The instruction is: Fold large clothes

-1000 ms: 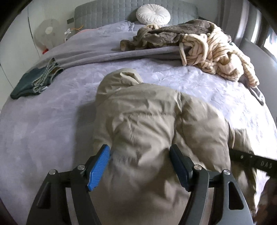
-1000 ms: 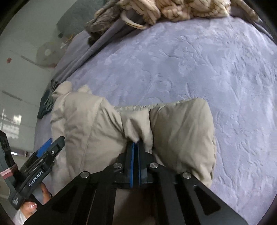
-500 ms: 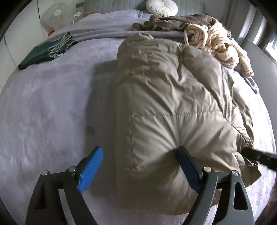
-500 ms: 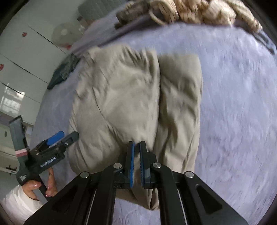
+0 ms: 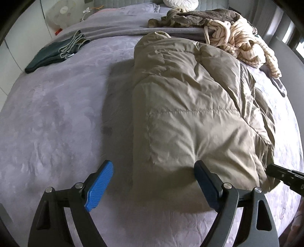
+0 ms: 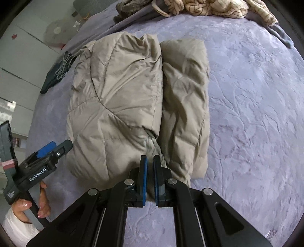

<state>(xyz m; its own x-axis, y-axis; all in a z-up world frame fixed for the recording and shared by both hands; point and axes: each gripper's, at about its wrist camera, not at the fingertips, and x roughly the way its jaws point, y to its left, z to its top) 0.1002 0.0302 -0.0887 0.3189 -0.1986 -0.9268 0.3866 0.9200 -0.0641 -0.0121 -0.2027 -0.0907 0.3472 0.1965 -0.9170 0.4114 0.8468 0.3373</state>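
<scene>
A beige puffer jacket [image 5: 191, 106] lies lengthwise on the grey bed, hood at the far end, sleeve folded along its right side. It also shows in the right wrist view [image 6: 123, 106]. My left gripper [image 5: 152, 171] is open, its jaws wide apart at the jacket's near hem, the right finger against the fabric. It shows from the side in the right wrist view [image 6: 55, 150]. My right gripper [image 6: 148, 161] stands at the near edge of the jacket with a narrow gap between its pads; jacket fabric sits right at the tips. Its tip shows at the right edge of the left wrist view [image 5: 281, 173].
The grey bedspread [image 5: 57, 114] covers the bed. A dark green folded garment [image 5: 55, 53] lies at the far left. A heap of striped cream and brown clothes [image 5: 237, 36] lies at the far right. A white round cushion [image 5: 180, 2] and a fan [image 5: 60, 13] stand at the back.
The jacket has been laid down flat on the bed from a bunched, lifted state. My right gripper's pads have parted slightly. My left gripper has drawn back to the near hem.
</scene>
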